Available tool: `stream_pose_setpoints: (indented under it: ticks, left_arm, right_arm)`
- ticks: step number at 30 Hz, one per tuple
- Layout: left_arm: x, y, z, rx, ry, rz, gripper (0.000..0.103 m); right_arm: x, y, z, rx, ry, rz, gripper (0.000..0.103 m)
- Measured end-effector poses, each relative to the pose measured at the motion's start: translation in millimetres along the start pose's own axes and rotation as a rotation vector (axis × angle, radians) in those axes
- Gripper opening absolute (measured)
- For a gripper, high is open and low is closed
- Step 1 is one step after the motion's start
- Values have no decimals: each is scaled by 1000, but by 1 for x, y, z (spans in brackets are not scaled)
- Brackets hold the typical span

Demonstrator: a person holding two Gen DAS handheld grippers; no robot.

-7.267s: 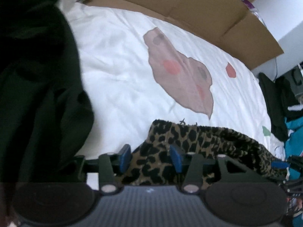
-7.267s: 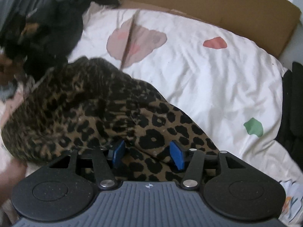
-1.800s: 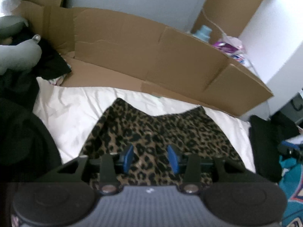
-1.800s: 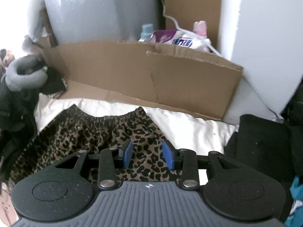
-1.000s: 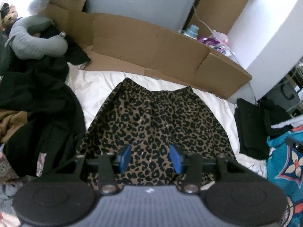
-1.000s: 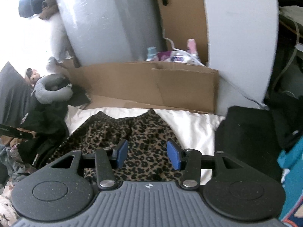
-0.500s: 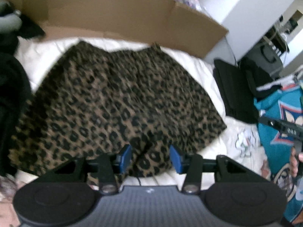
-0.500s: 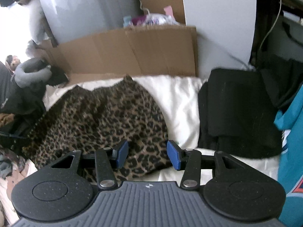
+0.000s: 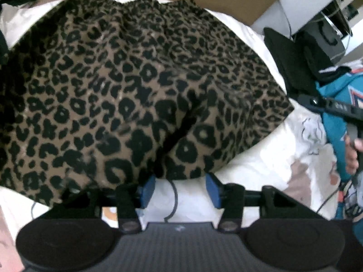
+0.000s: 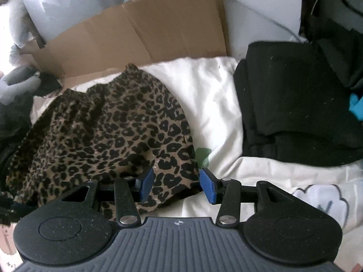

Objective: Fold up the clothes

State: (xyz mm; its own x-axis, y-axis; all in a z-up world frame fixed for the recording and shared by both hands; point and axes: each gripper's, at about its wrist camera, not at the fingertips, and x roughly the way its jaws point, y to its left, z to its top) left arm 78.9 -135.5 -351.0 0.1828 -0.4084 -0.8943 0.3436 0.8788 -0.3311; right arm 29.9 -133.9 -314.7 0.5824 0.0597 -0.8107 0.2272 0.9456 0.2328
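Note:
A leopard-print skirt [image 9: 140, 86] lies spread flat on the white bed sheet [image 9: 261, 165], waistband at the far side by the cardboard. My left gripper [image 9: 180, 190] hovers at the skirt's near hem. Its jaws are opening, and only sheet and a thin dark cord [image 9: 173, 195] show between the blue pads. In the right wrist view the skirt [image 10: 118, 131] fills the left half. My right gripper [image 10: 177, 184] stands open over its near right corner, and leopard fabric shows between the pads without being pinched.
A flattened cardboard sheet [image 10: 140, 31] stands behind the bed. Folded black clothes [image 10: 295, 104] lie right of the skirt, a teal garment [image 9: 333, 104] beyond. A grey neck pillow [image 10: 15, 86] and dark clothes sit at the left. A hand [image 9: 351, 151] holds the other gripper.
Both grippers have sunk toward the bed and tilted further down, so the skirt looms much larger. The left jaws stand slightly wider than before.

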Motion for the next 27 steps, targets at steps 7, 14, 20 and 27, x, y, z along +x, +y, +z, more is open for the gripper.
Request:
stream_pose_setpoints:
  ticks: [7,14,20,27]
  left_arm:
    - [20,11,-10,7,-42,76,54]
    - [23,5,-19,103,-112,87,52]
    - [12,11,-16,79,-160,38,33]
    - [16,15,-11,53,-169,56,33]
  right_arm:
    - [35,-13,-4,38,24,-39,52]
    - [38,-30,-6,192,-17,6,40]
    - [52,-25,-15,208,36,16,19]
    - [56,-25,-21,202,76,12,20]
